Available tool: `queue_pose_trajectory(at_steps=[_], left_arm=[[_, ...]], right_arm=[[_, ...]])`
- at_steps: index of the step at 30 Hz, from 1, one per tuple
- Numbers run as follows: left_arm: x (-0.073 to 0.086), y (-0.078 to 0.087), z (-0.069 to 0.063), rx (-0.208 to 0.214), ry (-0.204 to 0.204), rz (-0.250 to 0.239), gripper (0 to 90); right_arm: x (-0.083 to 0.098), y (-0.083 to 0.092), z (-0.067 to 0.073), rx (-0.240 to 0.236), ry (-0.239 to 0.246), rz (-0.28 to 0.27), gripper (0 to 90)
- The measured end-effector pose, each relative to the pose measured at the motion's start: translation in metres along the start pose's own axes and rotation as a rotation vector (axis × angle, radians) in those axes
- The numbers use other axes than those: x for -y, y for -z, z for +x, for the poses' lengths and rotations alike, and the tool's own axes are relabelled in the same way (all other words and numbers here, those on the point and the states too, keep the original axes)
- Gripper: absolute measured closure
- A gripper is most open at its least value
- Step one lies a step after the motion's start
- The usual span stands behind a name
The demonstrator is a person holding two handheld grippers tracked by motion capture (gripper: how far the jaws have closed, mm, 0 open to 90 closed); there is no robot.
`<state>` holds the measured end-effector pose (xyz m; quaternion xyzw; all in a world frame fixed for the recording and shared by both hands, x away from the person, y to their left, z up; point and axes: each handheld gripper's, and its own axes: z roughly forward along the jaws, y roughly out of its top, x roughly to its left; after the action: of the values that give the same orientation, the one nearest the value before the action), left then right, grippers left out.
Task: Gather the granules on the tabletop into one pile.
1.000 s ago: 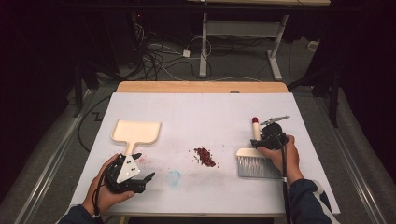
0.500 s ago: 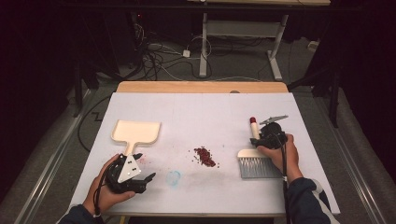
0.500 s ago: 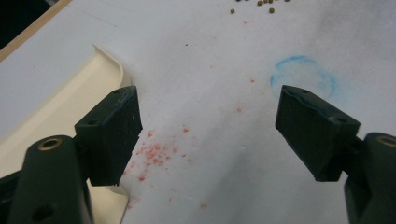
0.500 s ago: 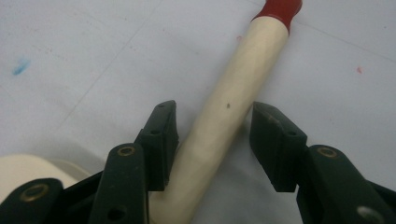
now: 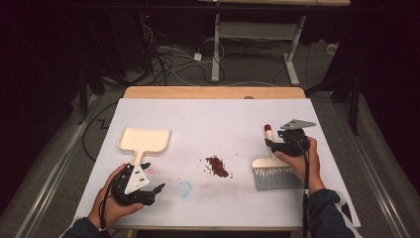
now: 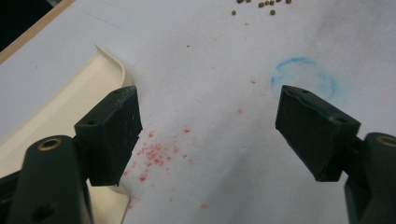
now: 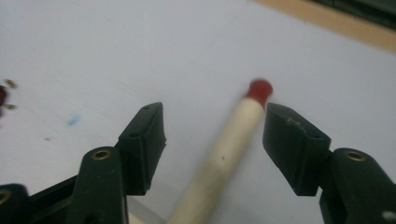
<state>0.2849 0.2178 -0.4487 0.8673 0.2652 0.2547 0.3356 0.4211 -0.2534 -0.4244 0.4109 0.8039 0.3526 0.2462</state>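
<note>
A cream dustpan lies at the left of the white sheet, its edge beside my left jaw. My left gripper rests open by the pan's handle, nothing between its jaws. A small pile of red-brown beans sits mid-table. At the right lies a brush with grey bristles and a cream, red-tipped handle. My right gripper hovers over that handle. Its jaws have just been opening, and the handle runs between them with a gap on each side.
A faint blue ring mark and red specks stain the sheet near my left gripper. The wooden table edge runs along the far side, with cables and desk legs on the floor beyond.
My right hand has risen a little over the brush handle, and the brush stays flat on the sheet. The left hand has not moved.
</note>
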Motion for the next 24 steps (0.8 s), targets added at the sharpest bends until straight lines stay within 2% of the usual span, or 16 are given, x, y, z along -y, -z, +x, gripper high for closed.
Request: queue_pose_trajectory(at_steps=[7, 9, 13, 16, 19, 24], left_arm=[[0.000, 0.001, 0.001, -0.011, 0.011, -0.005, 21.3], [0.000, 0.002, 0.001, -0.013, 0.013, -0.007, 21.0], [0.000, 0.001, 0.002, -0.016, 0.018, -0.009, 20.7], [0.000, 0.001, 0.002, -0.021, 0.023, -0.014, 20.1], [0.000, 0.000, 0.003, -0.031, 0.026, -0.012, 18.9], [0.001, 0.000, 0.000, -0.035, 0.026, -0.014, 17.7]], right_arm=[[-0.001, 0.041, 0.019, -0.023, 0.093, -0.179, 33.1], [0.001, 0.050, 0.024, -0.026, 0.110, -0.209, 31.0], [0.009, 0.062, 0.035, -0.022, 0.127, -0.247, 27.8], [0.021, 0.070, 0.045, -0.005, 0.162, -0.272, 25.3], [0.037, 0.075, 0.052, -0.024, 0.168, -0.303, 22.4], [0.064, 0.076, 0.065, -0.035, 0.178, -0.306, 21.5]])
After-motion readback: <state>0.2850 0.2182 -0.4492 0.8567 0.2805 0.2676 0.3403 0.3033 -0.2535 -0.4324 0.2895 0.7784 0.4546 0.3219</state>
